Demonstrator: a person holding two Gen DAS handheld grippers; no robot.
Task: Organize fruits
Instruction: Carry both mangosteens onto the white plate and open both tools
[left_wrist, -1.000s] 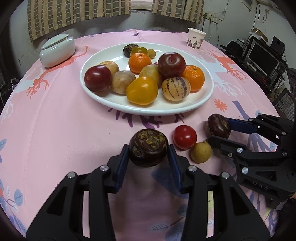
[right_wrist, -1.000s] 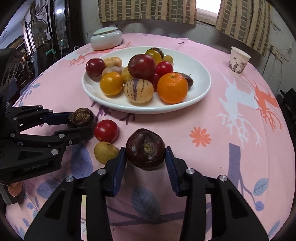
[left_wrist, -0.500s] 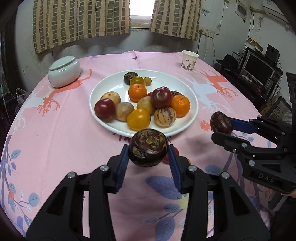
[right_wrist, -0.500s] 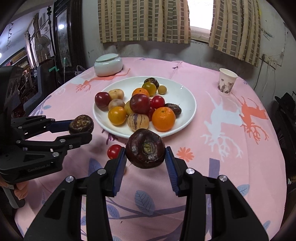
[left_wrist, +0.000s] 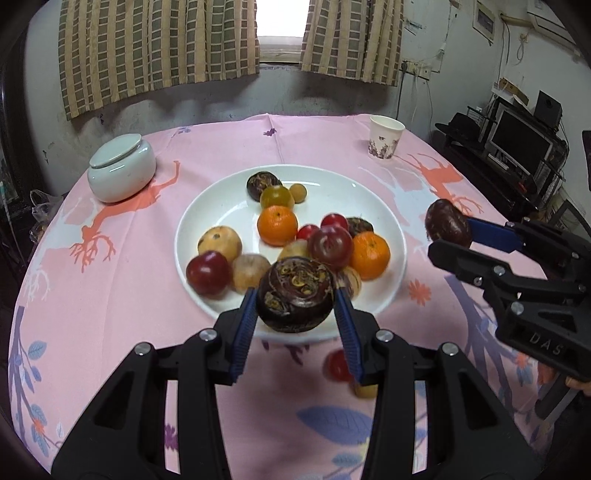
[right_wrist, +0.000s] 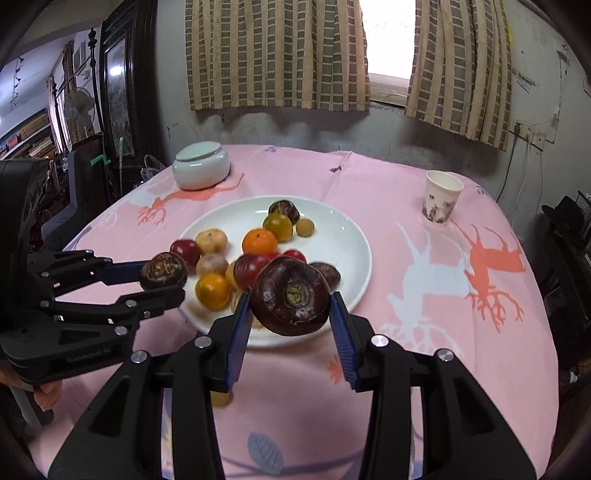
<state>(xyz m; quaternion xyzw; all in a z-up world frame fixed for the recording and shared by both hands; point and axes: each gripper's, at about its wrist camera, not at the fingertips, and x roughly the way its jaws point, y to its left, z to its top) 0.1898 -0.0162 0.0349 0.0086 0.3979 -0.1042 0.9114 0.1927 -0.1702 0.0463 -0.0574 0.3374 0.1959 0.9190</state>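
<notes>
Both grippers are loaded here. The left gripper (left_wrist: 297, 308) is pinching a dark brown water chestnut (left_wrist: 295, 295) with its crown facing the camera, and the right gripper (right_wrist: 290, 308) is clamped on another water chestnut (right_wrist: 290, 297) — each one squeezed between blue pads, held up off the pink tablecloth (left_wrist: 110, 332). What matters next is the white plate (left_wrist: 388, 218): in both wrist views it sits straight ahead and just below the held chestnut, near rim almost under the fingertips, so either hand looks about equally close. Both tools tilt down toward it, left low in frame, right coming in from the right edge of the left view. A red cherry tomato (left_wrist: 336, 365) and a small yellowish fruit (left_wrist: 365, 389) are on the cloth, below the plate in frame — probably next up.
</notes>
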